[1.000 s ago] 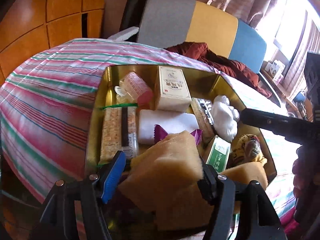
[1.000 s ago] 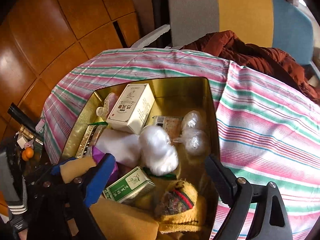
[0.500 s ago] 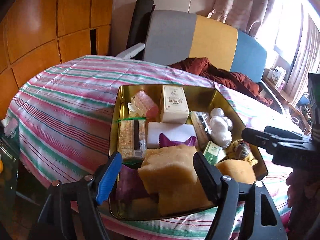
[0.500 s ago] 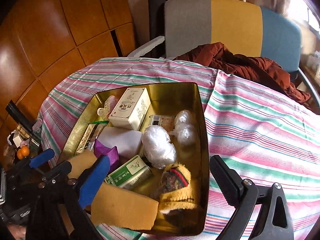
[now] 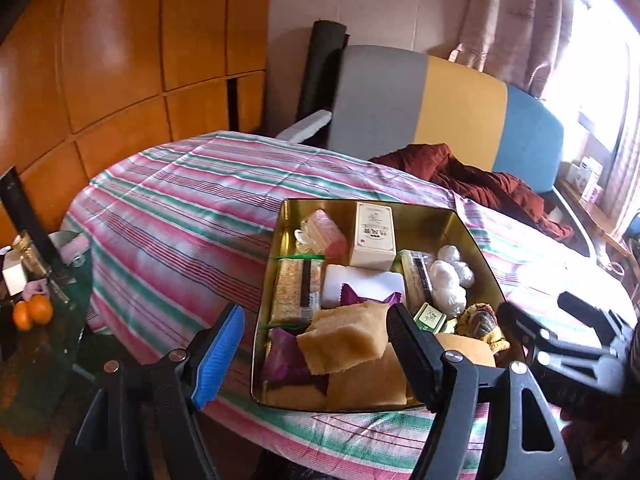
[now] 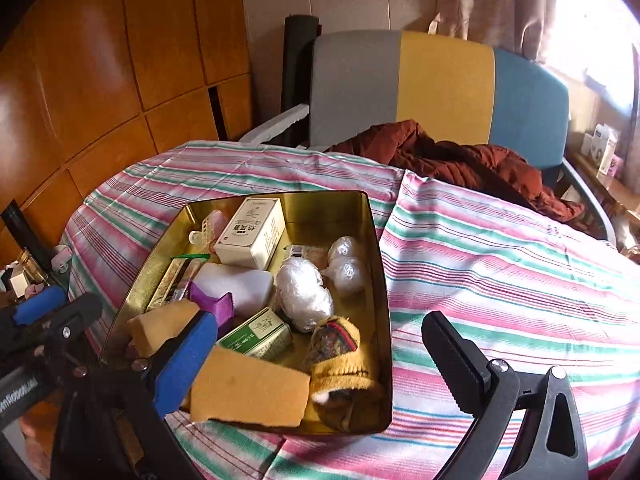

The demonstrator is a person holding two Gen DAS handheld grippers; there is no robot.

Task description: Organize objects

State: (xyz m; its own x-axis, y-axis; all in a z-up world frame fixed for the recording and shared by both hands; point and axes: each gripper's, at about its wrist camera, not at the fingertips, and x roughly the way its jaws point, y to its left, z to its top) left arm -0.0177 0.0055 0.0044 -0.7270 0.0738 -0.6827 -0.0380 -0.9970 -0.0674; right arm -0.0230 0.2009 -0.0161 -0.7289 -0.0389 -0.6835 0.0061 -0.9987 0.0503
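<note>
A gold tin (image 5: pixel 476 240) (image 6: pixel 380 240) on the striped table holds several items. Among them are tan sponges (image 5: pixel 344 340) (image 6: pixel 248 392), a cream box (image 5: pixel 374 236) (image 6: pixel 252 232) and a green box (image 5: pixel 430 316) (image 6: pixel 256 332). It also holds white wrapped balls (image 5: pixel 448 280) (image 6: pixel 304 292) and a yellow knitted piece (image 5: pixel 480 320) (image 6: pixel 340 356). My left gripper (image 5: pixel 316 356) hangs open above the tin's near left end, holding nothing. The sponge lies below it in the tin. My right gripper (image 6: pixel 318 360) stands wide open over the tin's near right corner, empty.
A pink and green striped cloth (image 6: pixel 500 264) covers the round table. Behind it stands a grey, yellow and blue chair (image 5: pixel 460 116) with a rust-red jacket (image 6: pixel 460 160) on it. Low at the left, a glass side table (image 5: pixel 52 344) carries oranges (image 5: pixel 32 312).
Both grippers have drawn back and risen from the tin, so more of the table shows. The left jaws widened off the tan sponge, which now lies in the tin. The right jaws widened too.
</note>
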